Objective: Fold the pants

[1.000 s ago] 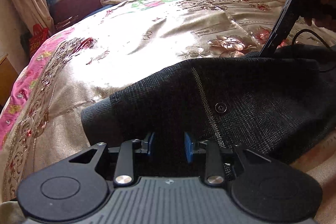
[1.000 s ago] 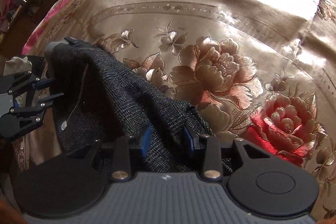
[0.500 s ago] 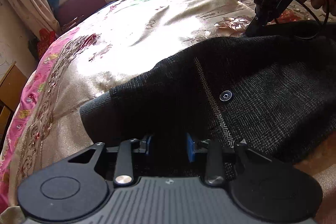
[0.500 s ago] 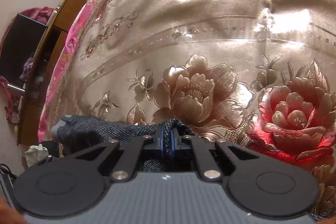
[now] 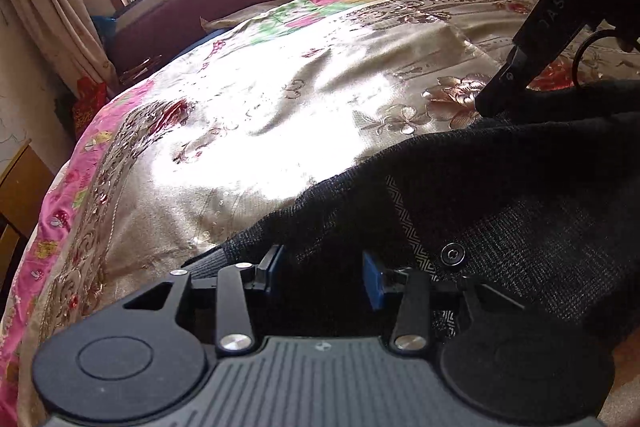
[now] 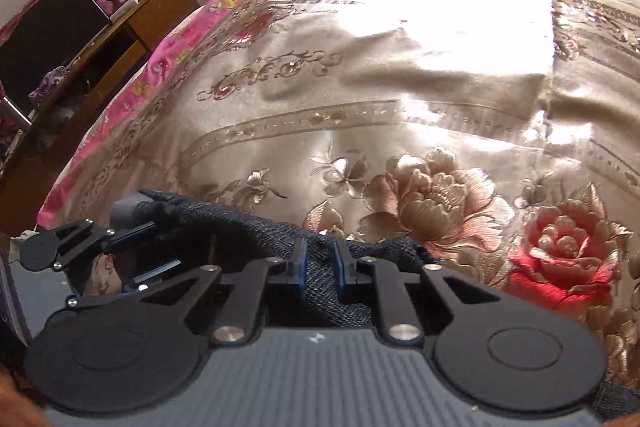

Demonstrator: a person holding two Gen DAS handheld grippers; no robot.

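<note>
bedspread point(image 6: 400, 99) under pants point(image 6: 320, 291) between right tool point(image 6: 319, 269) fingers.

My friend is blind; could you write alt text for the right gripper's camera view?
The right gripper has its blue fingers set around a raised edge of dark pants on a gold floral bedspread. At far left the left gripper, open, meets the same edge.

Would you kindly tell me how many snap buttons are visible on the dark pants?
1: a round dark metal snap button on the dark grey woven pants, beside the zigzag-lined placket, just right of the left claw. Others may be hidden under folds.
</note>
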